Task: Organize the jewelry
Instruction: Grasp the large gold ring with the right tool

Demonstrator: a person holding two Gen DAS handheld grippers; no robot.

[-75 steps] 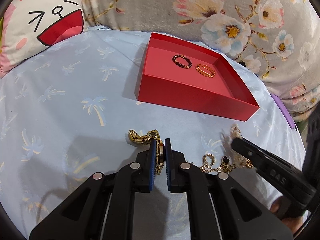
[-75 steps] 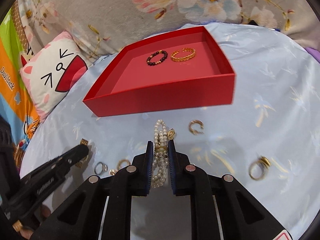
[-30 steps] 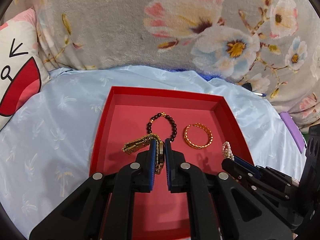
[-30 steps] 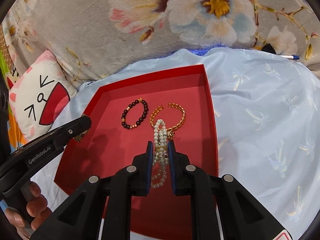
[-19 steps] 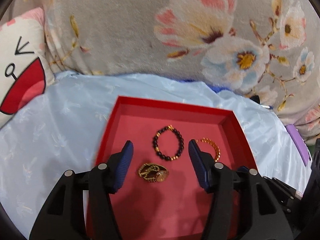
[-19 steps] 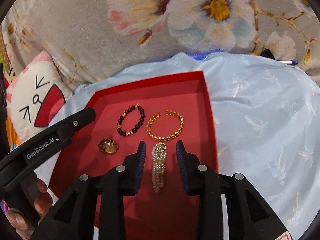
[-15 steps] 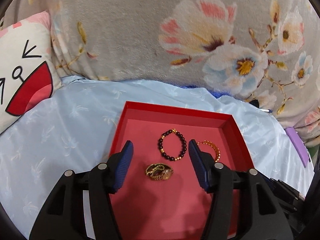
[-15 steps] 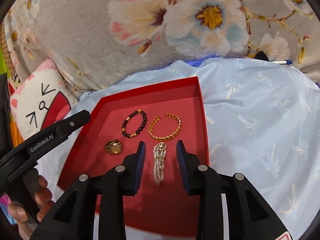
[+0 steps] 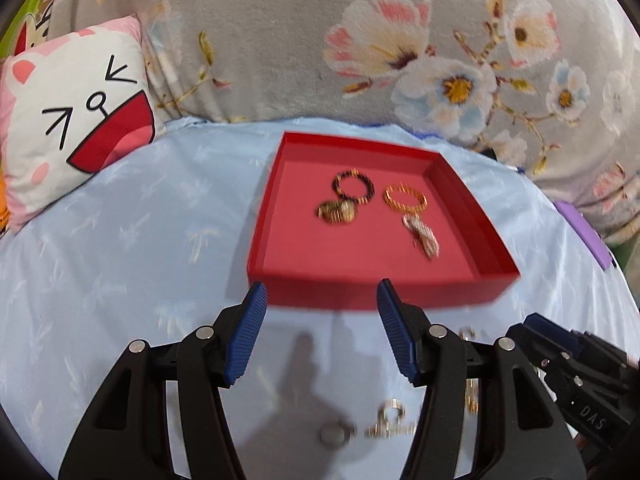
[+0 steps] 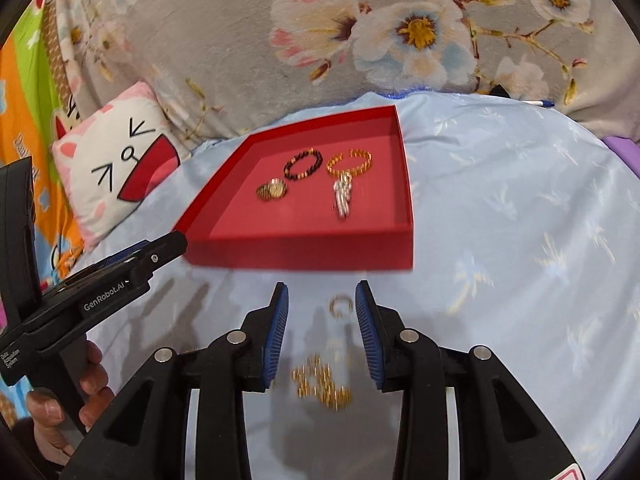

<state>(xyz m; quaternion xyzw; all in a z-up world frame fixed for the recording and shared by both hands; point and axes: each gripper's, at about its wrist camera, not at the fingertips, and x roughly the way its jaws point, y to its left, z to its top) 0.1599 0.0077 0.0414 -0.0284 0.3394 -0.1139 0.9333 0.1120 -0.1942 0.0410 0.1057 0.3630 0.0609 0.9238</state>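
Lying inside the shallow red square tray (image 9: 372, 294), well beyond both sets of jaws: dark beaded bracelet (image 9: 353, 185), gold chain bangle (image 9: 405, 197), gold watch (image 9: 337, 211), white pearl strand (image 9: 422, 236), long axis running front to back. Left gripper (image 9: 320, 334): wide open, empty. Right gripper (image 10: 321, 334): jaws opening, gripping nothing; small gold open ring (image 10: 341, 304) on pale blue cloth (image 10: 520, 240) seen between them.
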